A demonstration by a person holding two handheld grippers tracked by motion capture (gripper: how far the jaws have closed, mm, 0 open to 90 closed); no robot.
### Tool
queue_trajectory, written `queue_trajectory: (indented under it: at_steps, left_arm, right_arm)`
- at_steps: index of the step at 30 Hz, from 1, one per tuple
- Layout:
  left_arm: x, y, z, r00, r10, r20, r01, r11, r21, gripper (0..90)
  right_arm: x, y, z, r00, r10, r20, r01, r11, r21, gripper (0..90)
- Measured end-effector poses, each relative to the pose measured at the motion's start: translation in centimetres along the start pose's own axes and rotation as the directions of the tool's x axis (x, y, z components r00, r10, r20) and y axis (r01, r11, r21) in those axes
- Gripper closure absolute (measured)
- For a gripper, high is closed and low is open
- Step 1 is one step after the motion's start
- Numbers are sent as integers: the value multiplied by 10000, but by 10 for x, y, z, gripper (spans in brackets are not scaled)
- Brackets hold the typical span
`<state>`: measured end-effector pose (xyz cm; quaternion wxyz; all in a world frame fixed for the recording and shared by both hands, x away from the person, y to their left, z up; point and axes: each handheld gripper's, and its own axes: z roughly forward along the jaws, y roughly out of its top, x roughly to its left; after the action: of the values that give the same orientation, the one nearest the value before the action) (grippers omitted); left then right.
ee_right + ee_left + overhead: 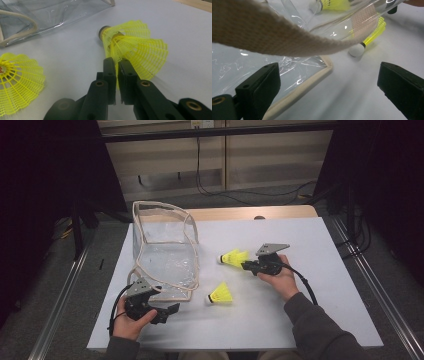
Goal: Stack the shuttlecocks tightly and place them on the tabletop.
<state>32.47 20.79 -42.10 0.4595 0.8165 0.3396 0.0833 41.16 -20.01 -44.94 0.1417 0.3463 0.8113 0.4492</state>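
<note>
On the white table (310, 285) the right claw (246, 265) is clamped on the skirt rim of a yellow shuttlecock (235, 257). In the right gripper view the two black jaws stand almost together, with the yellow mesh (140, 53) pinched between their tips, and the cork end points away toward 11 o'clock. This shuttlecock sits a little right of the table's centre in the high view, just beside the clear bag (165, 250), which lies at its 9 o'clock.

A second shuttlecock (220, 293) lies free on the table at about 7 o'clock from the held one, near the bag's front corner, its white cork toward the left.

The left claw (167, 311) rests at the table's near left edge, at 6 o'clock from the bag. Its jaws stand wide apart with nothing between them; in the left gripper view the bag's beige-trimmed edge (312, 81) lies just beyond the left jaw, and its webbing strap (262, 35) crosses overhead.
</note>
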Motion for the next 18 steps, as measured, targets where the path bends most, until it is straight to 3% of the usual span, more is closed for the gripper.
queue_trajectory:
  at_steps: [18]
  left_arm:
    - [0,0,0,10000,8,-24,-8,10000,16,48]
  right_arm:
    - [1,-2,-9,9997,177,164,-178,9998,36,664]
